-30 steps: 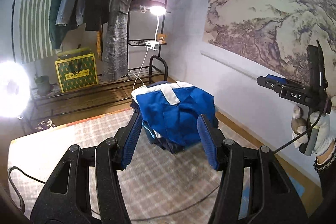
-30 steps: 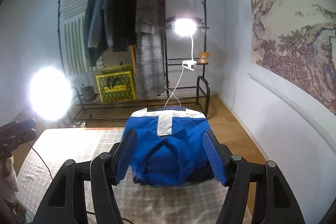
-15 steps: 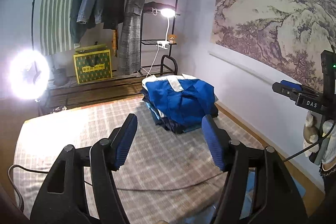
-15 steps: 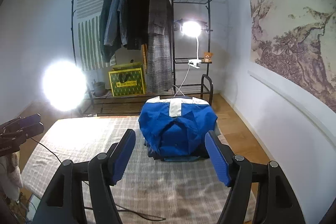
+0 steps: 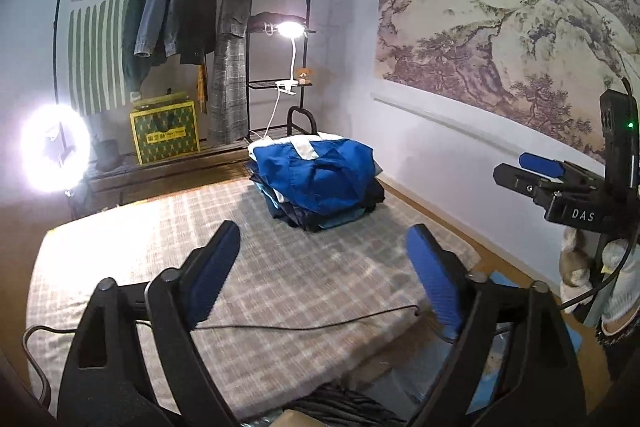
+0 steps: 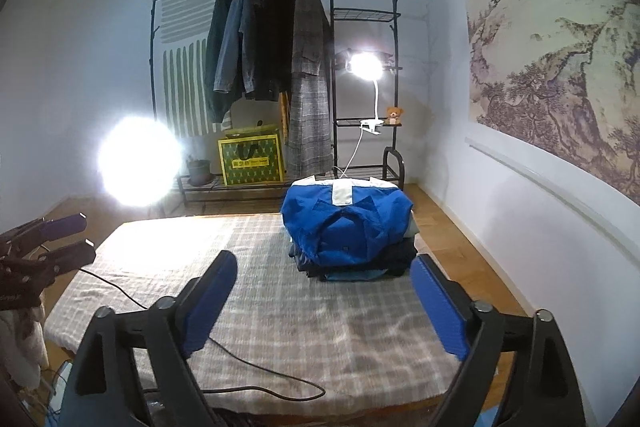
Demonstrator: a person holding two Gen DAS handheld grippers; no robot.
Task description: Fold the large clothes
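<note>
Left wrist view: my left gripper (image 5: 320, 275) has just been opening, jaws apart and empty; the folded blue garment (image 5: 320, 175) tops the stack (image 5: 316, 215) at the checked mat's (image 5: 160, 247) far corner.

Right wrist view: my right gripper (image 6: 326, 299) has likewise just spread, nothing between its jaws. This fold looks finished; next I need 1 more garment.

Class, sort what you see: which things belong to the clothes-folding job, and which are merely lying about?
Job: folded blue garment, clothes stack beneath it, checked cloth, left gripper, right gripper.
Lying about: yellow-green bag, teddy bear, clip lamp, hanging coats.
</note>
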